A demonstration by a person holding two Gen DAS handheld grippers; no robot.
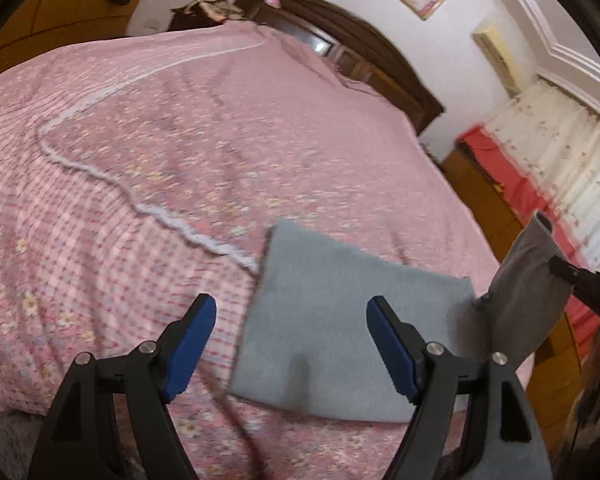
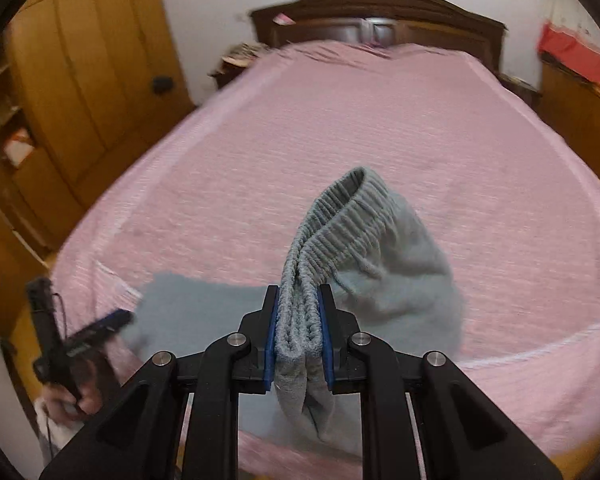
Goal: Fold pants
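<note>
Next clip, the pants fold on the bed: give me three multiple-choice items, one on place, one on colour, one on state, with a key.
1. Where does the flat part of the pants lie?
A. on the pink bedspread
B. on the floor
C. on the headboard

2. What colour are the pants?
A. red
B. grey
C. white

3. How does the right gripper stand?
A. wide open, nothing in it
B. shut on the waistband
C. resting on the bedspread

Key: 1 A, grey cloth spreads over the bedspread; 2 B, both views show grey; 3 B, the ribbed band is pinched between its blue pads.

Black tongs [image 1: 291, 344] with ribbed blue pads [image 1: 190, 346] and silver pivot screws.
</note>
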